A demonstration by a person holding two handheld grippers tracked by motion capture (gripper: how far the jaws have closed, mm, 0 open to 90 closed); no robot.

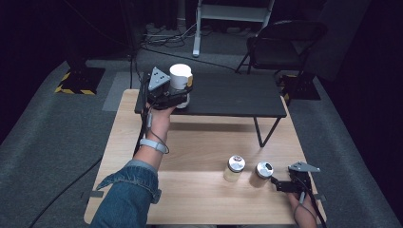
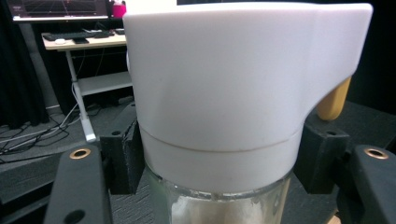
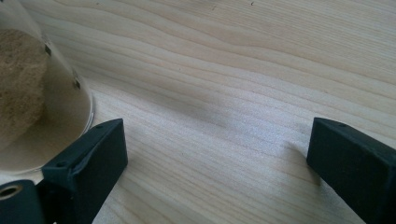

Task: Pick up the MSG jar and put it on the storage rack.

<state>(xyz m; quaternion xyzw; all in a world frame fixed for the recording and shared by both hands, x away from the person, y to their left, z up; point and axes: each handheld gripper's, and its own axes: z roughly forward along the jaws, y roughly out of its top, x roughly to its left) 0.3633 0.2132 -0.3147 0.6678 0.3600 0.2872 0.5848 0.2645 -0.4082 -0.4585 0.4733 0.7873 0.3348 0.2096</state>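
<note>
In the high view the left gripper [image 1: 175,99] clasps a white-capped jar [image 1: 180,78], upright at the near left corner of the black shelf [image 1: 228,97], while the right gripper [image 1: 280,185] rests released near the wooden tabletop's [image 1: 199,147] front right corner, just beside a spice jar [image 1: 261,174]. In the left gripper view the jaws press the jar's white cap [image 2: 224,93] from both sides, its long axis vertical. In the right gripper view the jaws stand wide apart, the spice jar [image 3: 32,98] beside the left one.
</note>
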